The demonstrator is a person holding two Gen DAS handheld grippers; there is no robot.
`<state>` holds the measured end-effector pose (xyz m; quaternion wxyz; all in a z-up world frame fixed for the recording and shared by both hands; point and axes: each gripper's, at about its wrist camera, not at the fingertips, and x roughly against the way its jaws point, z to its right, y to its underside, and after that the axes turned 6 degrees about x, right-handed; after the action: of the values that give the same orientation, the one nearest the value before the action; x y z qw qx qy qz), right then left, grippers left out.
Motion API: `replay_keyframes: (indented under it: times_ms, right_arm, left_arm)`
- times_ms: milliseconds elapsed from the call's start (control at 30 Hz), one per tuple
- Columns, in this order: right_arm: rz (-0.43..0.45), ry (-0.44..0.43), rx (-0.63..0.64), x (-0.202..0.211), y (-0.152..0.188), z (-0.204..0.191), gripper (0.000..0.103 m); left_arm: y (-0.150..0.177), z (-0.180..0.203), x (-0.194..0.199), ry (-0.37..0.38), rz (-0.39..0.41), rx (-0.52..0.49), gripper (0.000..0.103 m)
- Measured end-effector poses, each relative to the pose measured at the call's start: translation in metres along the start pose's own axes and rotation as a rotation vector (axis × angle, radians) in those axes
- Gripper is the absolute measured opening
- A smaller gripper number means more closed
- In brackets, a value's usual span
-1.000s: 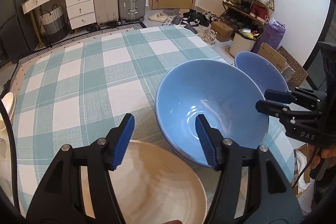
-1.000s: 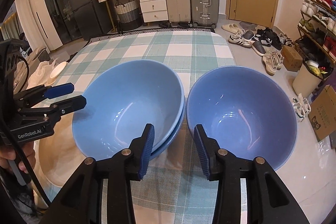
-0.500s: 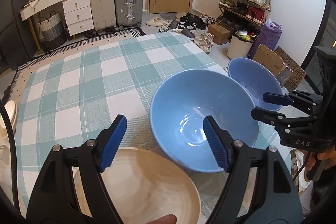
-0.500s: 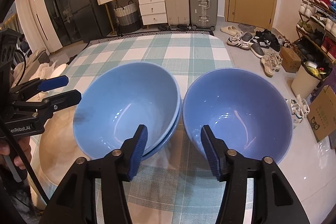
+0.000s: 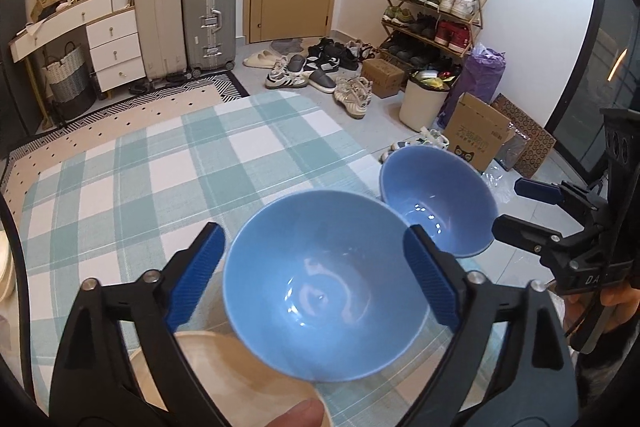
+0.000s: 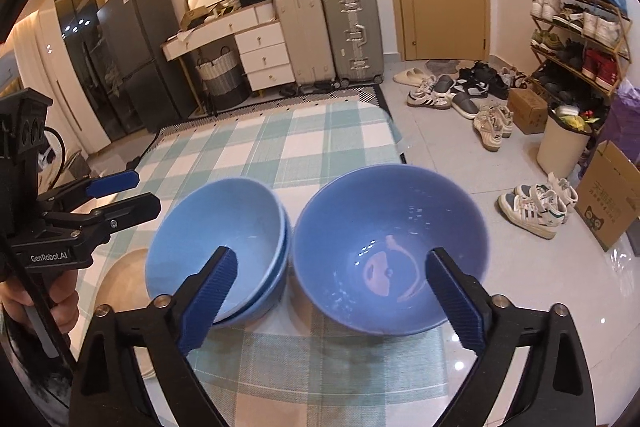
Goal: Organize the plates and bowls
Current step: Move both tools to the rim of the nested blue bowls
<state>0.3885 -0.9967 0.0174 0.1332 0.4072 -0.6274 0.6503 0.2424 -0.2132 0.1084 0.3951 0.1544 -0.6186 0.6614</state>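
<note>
With both sets of jaws opening wide and empty, the right hand-held gripper (image 6: 330, 293) looks straight down onto the single blue bowl (image 6: 390, 251) on the bench (image 6: 280, 143); left hand-held gripper (image 5: 316, 277) faces the stacked bowls (image 5: 324, 283).

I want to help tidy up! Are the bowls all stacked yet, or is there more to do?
Partly done. Two blue bowls already sit nested together. Nothing is in hand: the left gripper and the right gripper are both opening with nothing held between the pads. Left to do: the single blue bowl stands beside the stack, and the tan bowl sits apart near the table edge.
</note>
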Motion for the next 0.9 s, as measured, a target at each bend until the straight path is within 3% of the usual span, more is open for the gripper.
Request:
replay_keyframes:
  times_ms: [200, 500, 900]
  right_arm:
    - [0.037, 0.036, -0.071, 0.019, 0.001, 0.027, 0.102]
    - [0.006, 0.128, -0.130, 0.017, 0.008, 0.047, 0.102]
    - [-0.012, 0.141, -0.211, 0.007, 0.019, 0.065, 0.102]
  left_arm:
    - [-0.018, 0.019, -0.009, 0.039, -0.002, -0.016, 0.101]
    - [-0.043, 0.043, -0.045, 0.071, -0.057, -0.054, 0.101]
    - [-0.058, 0.069, -0.103, 0.082, -0.129, -0.122, 0.101]
